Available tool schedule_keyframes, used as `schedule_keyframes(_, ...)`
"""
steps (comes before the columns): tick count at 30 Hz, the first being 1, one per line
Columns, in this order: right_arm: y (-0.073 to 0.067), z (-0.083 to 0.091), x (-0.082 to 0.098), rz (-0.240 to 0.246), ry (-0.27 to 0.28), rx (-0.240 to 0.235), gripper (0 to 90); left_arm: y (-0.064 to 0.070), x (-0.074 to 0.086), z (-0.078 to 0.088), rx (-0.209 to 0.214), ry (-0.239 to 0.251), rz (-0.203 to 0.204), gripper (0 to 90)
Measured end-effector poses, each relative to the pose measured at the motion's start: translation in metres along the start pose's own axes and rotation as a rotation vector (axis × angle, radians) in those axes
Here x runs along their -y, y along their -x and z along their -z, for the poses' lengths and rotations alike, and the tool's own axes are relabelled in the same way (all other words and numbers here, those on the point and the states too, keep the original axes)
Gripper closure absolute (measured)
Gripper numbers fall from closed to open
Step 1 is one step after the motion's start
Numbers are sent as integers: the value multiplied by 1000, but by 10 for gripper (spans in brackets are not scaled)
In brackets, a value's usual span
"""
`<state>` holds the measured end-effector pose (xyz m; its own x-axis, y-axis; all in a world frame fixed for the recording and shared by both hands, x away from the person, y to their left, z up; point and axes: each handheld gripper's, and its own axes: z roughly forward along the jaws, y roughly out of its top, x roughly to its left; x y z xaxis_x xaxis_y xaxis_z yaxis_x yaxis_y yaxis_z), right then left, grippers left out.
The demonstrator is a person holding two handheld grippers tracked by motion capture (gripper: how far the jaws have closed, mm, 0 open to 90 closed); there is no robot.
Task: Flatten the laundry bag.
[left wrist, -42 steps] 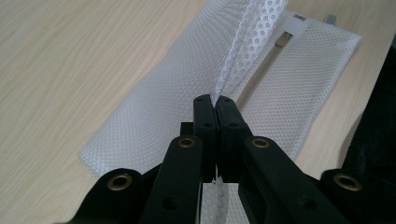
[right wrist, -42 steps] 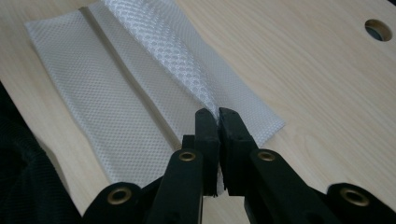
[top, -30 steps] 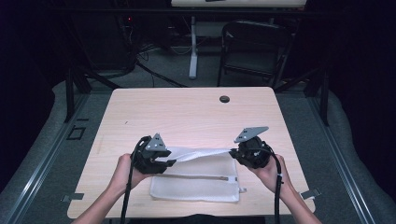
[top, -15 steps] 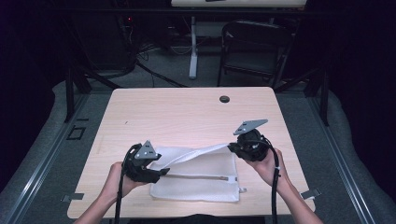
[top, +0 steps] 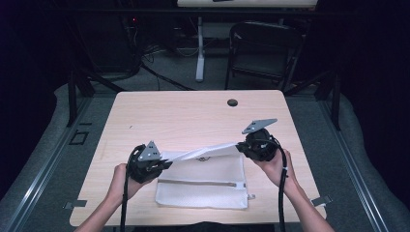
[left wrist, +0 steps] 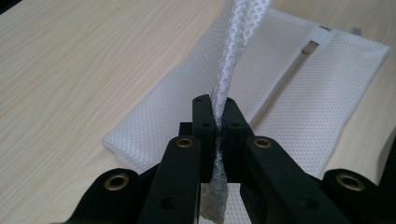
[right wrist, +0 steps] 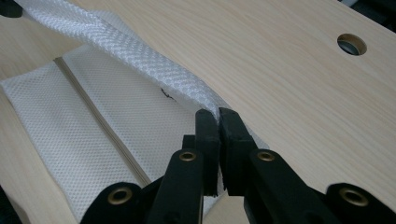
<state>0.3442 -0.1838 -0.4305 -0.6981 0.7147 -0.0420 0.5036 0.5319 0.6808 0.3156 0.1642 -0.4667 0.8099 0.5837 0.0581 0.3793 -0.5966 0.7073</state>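
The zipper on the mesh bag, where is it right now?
In the high view, the zipper runs across the white mesh bag lying at the table's near edge, between both hands.

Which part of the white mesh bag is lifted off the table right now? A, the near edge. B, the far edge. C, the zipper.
B: both tools, left and right, pinch the far edge of the mesh bag raised; its zipper lies flat.
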Motion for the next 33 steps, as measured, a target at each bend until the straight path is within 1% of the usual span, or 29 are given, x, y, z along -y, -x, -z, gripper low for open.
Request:
schedule_keyframes(1, 2, -2, 1, -10, 4, -2, 822, -1, -3, 1, -7, -5, 7, 882)
schedule_keyframes(2, 2, -2, 1, -10, 4, -2, 822, -3, -5, 2, -8, -7, 15, 882)
schedule_keyframes(3, 3, -3, 1, -14, 7, -2, 757, -4, -8, 3, -11, -7, 28, 882)
schedule_keyframes(4, 4, -4, 1, -18, 4, 2, 736, -6, -11, 3, -19, -6, 39, 882)
schedule_keyframes(5, 5, -5, 2, -17, 3, -5, 720, -8, -14, 4, -26, -3, 45, 882)
schedule_keyframes(6, 6, -6, 4, -20, 5, 1, 649, -10, -17, 4, -32, -5, 50, 882)
schedule_keyframes(7, 6, -6, 4, -20, 5, 1, 649, -12, -20, 4, -37, -10, 55, 882)
schedule_keyframes(8, 6, -7, 5, -23, 8, -12, 621, -15, -22, 4, -36, -9, 62, 882)
schedule_keyframes(11, 6, -7, 9, -14, -1, 6, 614, -20, -27, 2, -31, -13, 76, 882)
schedule_keyframes(14, 9, -6, 11, -18, -5, 25, 633, -23, -30, 0, -29, -20, 75, 882)
schedule_keyframes(15, 11, -7, 12, -22, 7, 29, 679, -23, -31, 0, -31, -21, 76, 882)
schedule_keyframes(16, 11, -7, 12, -22, 7, 29, 679, -24, -32, -1, -39, -22, 72, 882)
schedule_keyframes(17, 11, -7, 12, -19, 6, 37, 684, -25, -33, -1, -37, -22, 70, 882)
schedule_keyframes(21, 15, -10, 10, -16, 3, 58, 768, -28, -37, -3, -48, -28, 69, 882)
schedule_keyframes(23, 19, -12, 9, -17, 8, 54, 817, -30, -40, -5, -51, -31, 64, 881)
schedule_keyframes(27, 25, -18, 5, -31, 13, 60, 845, -33, -45, -10, -68, -38, 57, 880)
schedule_keyframes(30, 30, -23, 3, -41, 16, 68, 852, -38, -48, -14, -75, -40, 61, 875)
schedule_keyframes(33, 35, -29, 2, -60, 17, 68, 855, -43, -48, -19, -83, -35, 69, 847)
